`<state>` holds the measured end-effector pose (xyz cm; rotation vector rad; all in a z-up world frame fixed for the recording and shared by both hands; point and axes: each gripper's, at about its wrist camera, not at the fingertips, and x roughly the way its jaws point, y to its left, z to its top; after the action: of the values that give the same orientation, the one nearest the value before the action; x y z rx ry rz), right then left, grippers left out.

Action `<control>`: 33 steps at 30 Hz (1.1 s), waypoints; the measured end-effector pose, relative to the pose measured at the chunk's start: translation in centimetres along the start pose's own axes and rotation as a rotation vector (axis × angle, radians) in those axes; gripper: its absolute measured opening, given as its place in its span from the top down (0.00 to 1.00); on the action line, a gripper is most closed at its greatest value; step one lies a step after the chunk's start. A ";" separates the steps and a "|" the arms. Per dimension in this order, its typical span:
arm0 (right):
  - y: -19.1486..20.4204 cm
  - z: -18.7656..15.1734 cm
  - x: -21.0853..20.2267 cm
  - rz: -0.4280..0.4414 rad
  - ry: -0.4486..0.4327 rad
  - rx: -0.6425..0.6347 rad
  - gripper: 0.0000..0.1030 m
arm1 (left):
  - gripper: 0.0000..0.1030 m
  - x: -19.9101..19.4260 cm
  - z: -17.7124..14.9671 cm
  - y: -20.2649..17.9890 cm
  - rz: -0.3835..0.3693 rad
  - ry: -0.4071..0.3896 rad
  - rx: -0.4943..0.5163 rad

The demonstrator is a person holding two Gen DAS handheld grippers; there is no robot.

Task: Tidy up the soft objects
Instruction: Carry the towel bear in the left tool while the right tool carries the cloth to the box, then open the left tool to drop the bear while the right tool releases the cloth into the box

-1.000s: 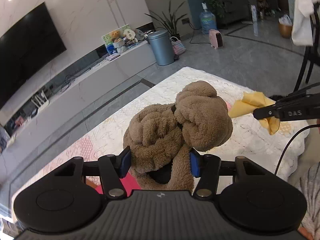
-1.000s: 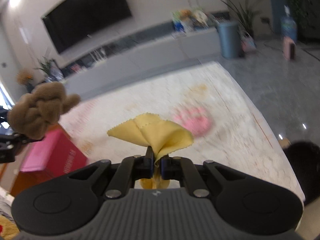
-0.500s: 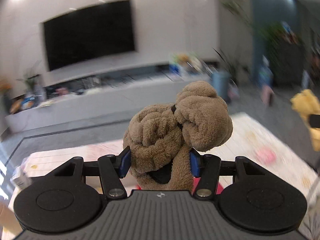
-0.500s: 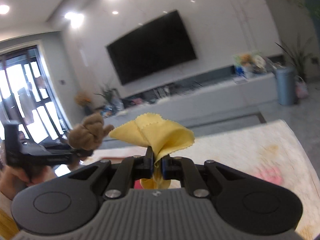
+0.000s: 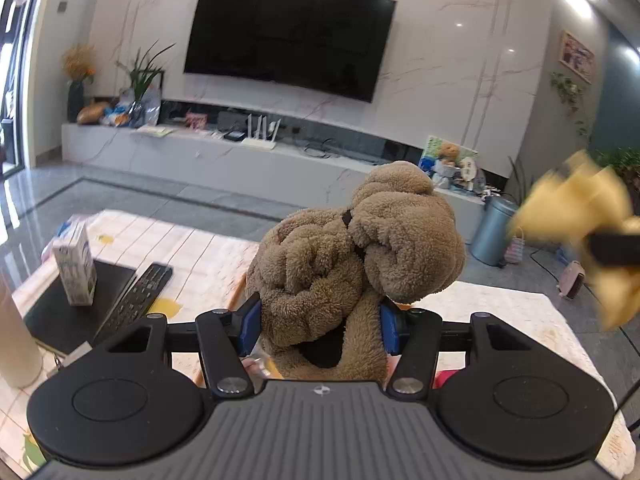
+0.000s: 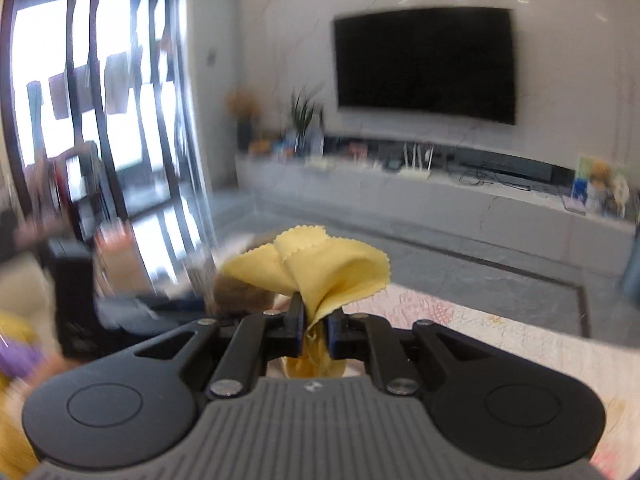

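My left gripper is shut on a brown plush toy and holds it up in the air above the table. My right gripper is shut on a yellow cloth with pinked edges, also lifted. The yellow cloth shows blurred at the right of the left wrist view. A brown bit of the plush toy shows just left of the cloth in the right wrist view.
A patterned tablecloth covers the table. On the left lie a black mat, a milk carton and a remote control. A white cylinder stands at the far left. A TV hangs behind.
Both grippers swung to the left and up while keeping their loads. The views now face the TV wall and the windows instead of the table's right end.
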<state>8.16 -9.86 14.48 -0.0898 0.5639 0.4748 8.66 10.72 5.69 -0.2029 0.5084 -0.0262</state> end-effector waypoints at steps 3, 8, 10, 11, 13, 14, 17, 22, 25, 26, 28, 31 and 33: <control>1.2 -0.7 6.6 -0.020 0.130 -0.035 0.93 | 0.37 0.4 -0.7 2.7 0.019 0.006 -0.010; 1.0 -2.9 15.6 -0.037 0.300 -0.014 0.94 | 0.37 1.8 -2.7 4.5 -0.012 0.095 -0.013; 0.8 -3.3 18.4 -0.072 0.355 -0.029 0.94 | 0.37 2.9 -3.4 4.6 0.002 0.128 -0.011; 0.7 -3.5 19.7 -0.085 0.381 -0.042 0.94 | 0.37 3.4 -3.8 4.6 0.001 0.147 -0.018; 0.4 -4.3 22.0 -0.089 0.440 -0.071 0.94 | 0.37 4.2 -4.2 4.7 -0.015 0.185 -0.030; 0.3 -4.6 23.0 -0.096 0.468 -0.090 0.94 | 0.37 4.7 -4.3 4.8 -0.023 0.194 -0.029; -0.3 -6.2 24.2 -0.141 0.521 -0.138 0.94 | 0.33 5.0 -4.5 4.5 -0.006 0.188 0.012; -1.5 -7.2 25.7 -0.155 0.553 -0.139 0.93 | 0.15 4.2 -4.5 4.6 0.038 0.117 0.035; -1.4 -7.2 25.8 -0.157 0.556 -0.140 0.94 | 0.13 3.2 -4.1 4.9 0.075 0.061 0.022; -1.7 -7.2 25.9 -0.155 0.559 -0.140 0.93 | 0.11 3.0 -3.8 5.0 0.077 0.045 0.022; -1.8 -7.2 25.7 -0.158 0.560 -0.146 0.93 | 0.10 2.6 -3.4 5.0 0.075 0.023 0.028; -1.5 -7.2 26.0 -0.167 0.561 -0.158 0.92 | 0.10 2.6 -3.1 5.0 0.086 0.021 0.027; -1.5 -7.0 26.1 -0.171 0.545 -0.161 0.86 | 0.10 3.2 -3.2 5.2 0.094 0.049 0.033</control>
<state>24.70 -2.07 -5.42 -0.4268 1.0415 0.3247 9.81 15.00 0.40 -0.1457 0.5655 0.0522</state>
